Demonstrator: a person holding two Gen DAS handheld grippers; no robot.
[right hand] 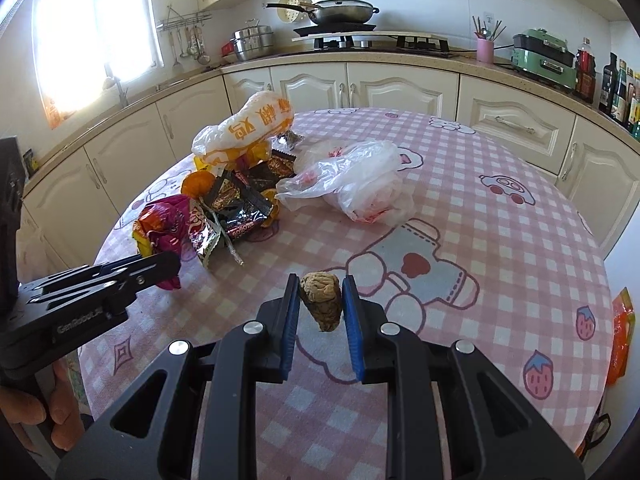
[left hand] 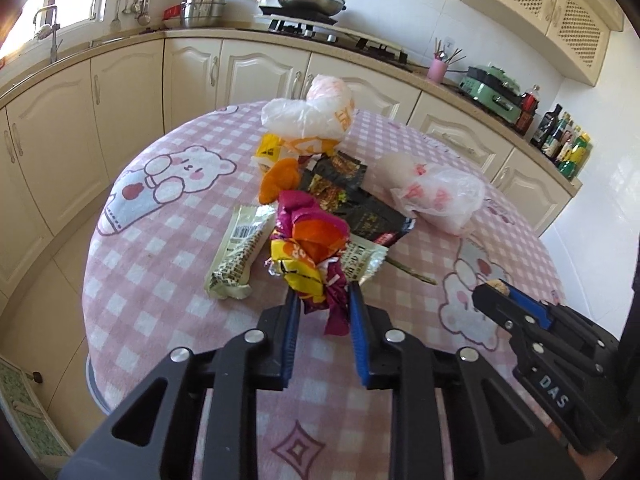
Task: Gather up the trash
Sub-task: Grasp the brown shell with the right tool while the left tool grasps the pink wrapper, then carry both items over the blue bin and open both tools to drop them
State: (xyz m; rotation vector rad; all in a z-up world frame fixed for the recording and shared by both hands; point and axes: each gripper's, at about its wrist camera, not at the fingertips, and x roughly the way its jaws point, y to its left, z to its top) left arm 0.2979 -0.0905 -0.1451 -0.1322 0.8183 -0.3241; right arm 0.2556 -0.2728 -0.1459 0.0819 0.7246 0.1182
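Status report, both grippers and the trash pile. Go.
Left gripper shut on crumpled magenta wrapper. Right gripper shut on brown lump. Wrappers, plastic bags remain on table. Nothing blocking.

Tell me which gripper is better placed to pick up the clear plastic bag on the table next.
Neither is free: the left gripper holds the magenta wrapper, the right gripper a brown lump. Once emptied, the right seems better placed, since the clear plastic bag lies ahead of it, right of the pile.

Both wrist views close above table (left hand: 160, 280), facing counter; share trash pile (right hand: 232, 196).
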